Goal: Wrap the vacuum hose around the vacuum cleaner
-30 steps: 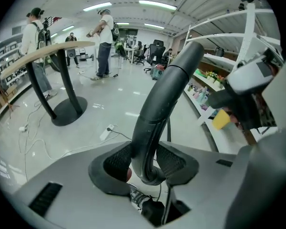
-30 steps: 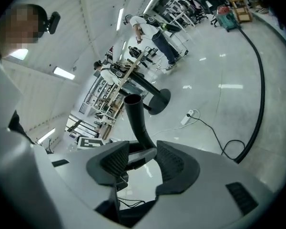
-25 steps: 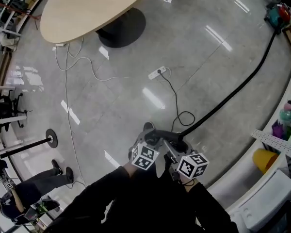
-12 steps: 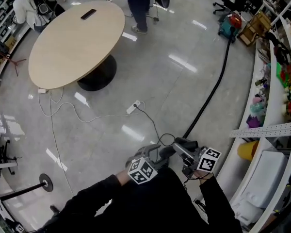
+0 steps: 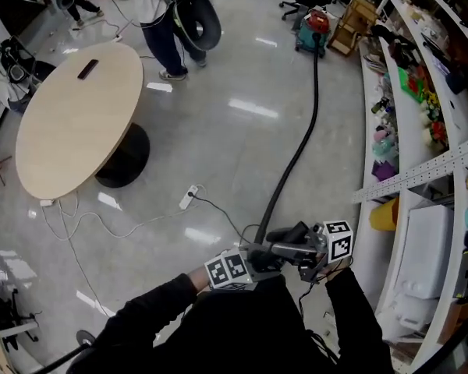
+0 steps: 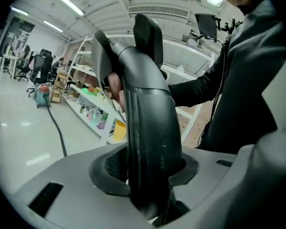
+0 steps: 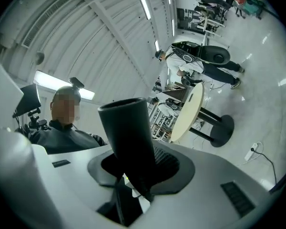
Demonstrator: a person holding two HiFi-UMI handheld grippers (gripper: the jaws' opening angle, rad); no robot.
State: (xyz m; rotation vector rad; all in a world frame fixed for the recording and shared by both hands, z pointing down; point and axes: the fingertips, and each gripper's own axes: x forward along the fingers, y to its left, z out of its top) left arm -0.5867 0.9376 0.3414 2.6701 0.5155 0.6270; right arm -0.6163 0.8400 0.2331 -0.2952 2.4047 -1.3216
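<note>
A long black hose (image 5: pixel 296 142) runs across the floor from the red and teal vacuum cleaner (image 5: pixel 317 20) at the far top to my hands. Its curved black handle end (image 5: pixel 285 236) is held up close to my body. My left gripper (image 5: pixel 259 257) is shut on the handle's bend (image 6: pixel 148 128), having just closed further on it. My right gripper (image 5: pixel 298 251) grips the open tube end (image 7: pixel 128 137) from the other side; its jaws have closed on it within the last second. The vacuum cleaner (image 6: pixel 42 92) is also far off in the left gripper view.
A round wooden table (image 5: pixel 70 115) stands at the left, with a power strip (image 5: pixel 189 197) and loose cables on the floor beside it. Curved white shelves (image 5: pixel 405 107) full of small items line the right. A person (image 5: pixel 168 14) stands near the table's far end.
Both grippers have risen with the hose's handle end, which has come up off the floor. The head view has swung, so the vacuum cleaner now shows at top centre.
</note>
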